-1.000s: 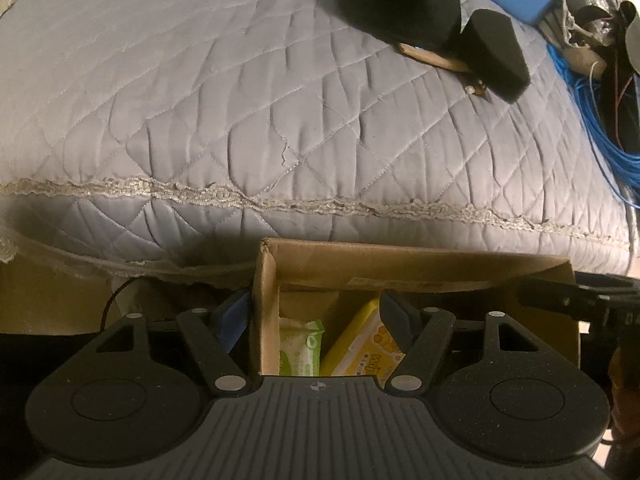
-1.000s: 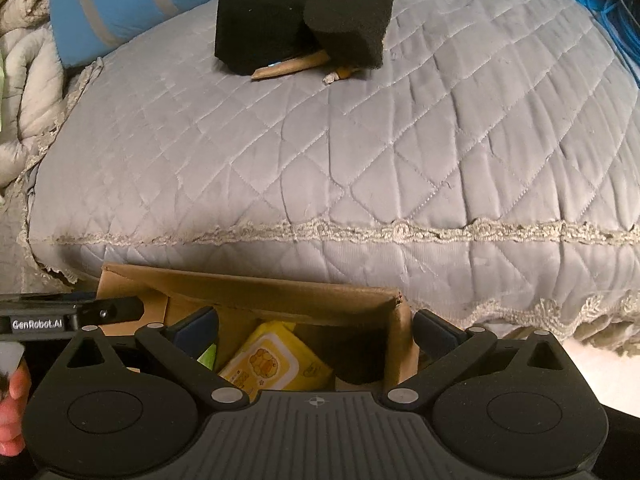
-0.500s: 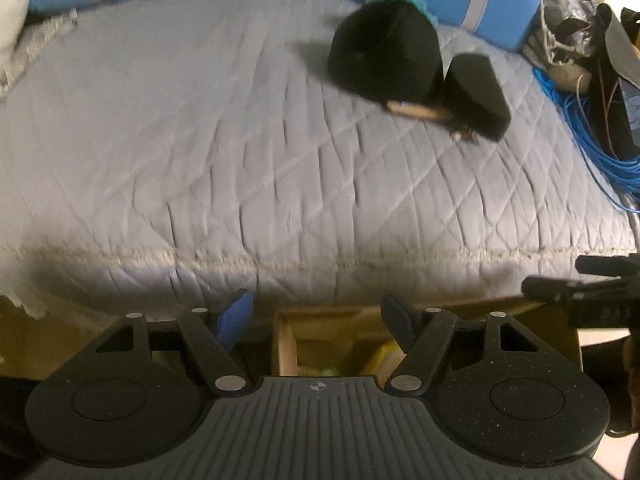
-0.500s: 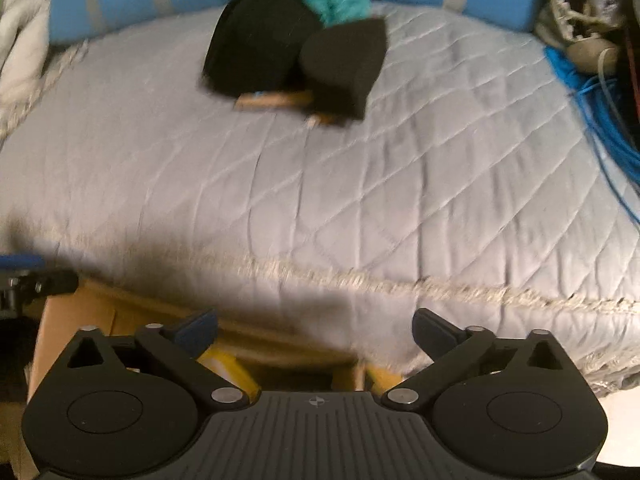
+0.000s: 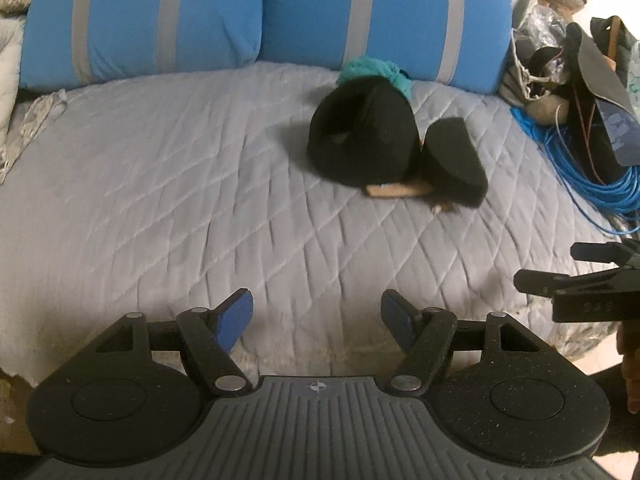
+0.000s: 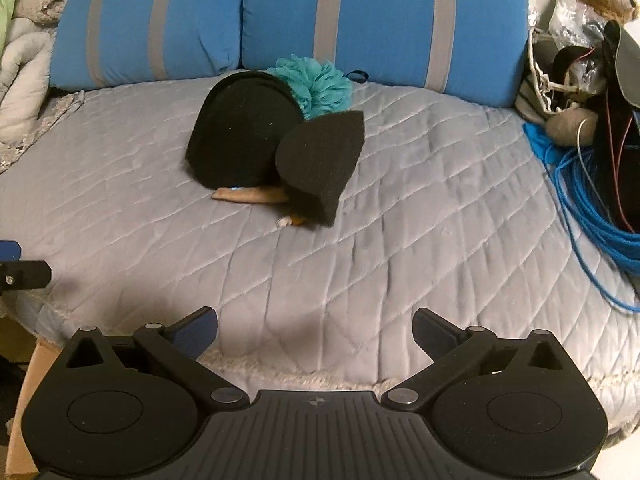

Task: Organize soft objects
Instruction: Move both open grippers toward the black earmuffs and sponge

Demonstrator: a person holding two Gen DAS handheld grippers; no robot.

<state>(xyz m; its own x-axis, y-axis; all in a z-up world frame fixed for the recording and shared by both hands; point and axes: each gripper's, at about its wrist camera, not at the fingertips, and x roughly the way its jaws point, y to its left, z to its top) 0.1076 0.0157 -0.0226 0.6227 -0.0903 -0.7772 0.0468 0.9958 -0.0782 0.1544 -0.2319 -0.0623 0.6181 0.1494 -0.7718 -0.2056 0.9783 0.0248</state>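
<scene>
Tongs both released, nothing between their blue pads: left tongs (image 5: pixel 316 318) and right tongs (image 6: pixel 314 330) hover over the near edge of the quilted grey bed (image 6: pixel 400 240). Black hat (image 6: pixel 240 136) lies mid-bed touching a black foam piece (image 6: pixel 320 164), teal pom-pom (image 6: pixel 320 80) behind, blue striped pillows (image 6: pixel 360 20) beyond. Cardboard box corner (image 6: pixel 24 400) at lower left.

Left tool (image 5: pixel 316 316) gapes empty above quilt (image 5: pixel 160 200), black hat (image 5: pixel 364 136) beyond.
</scene>
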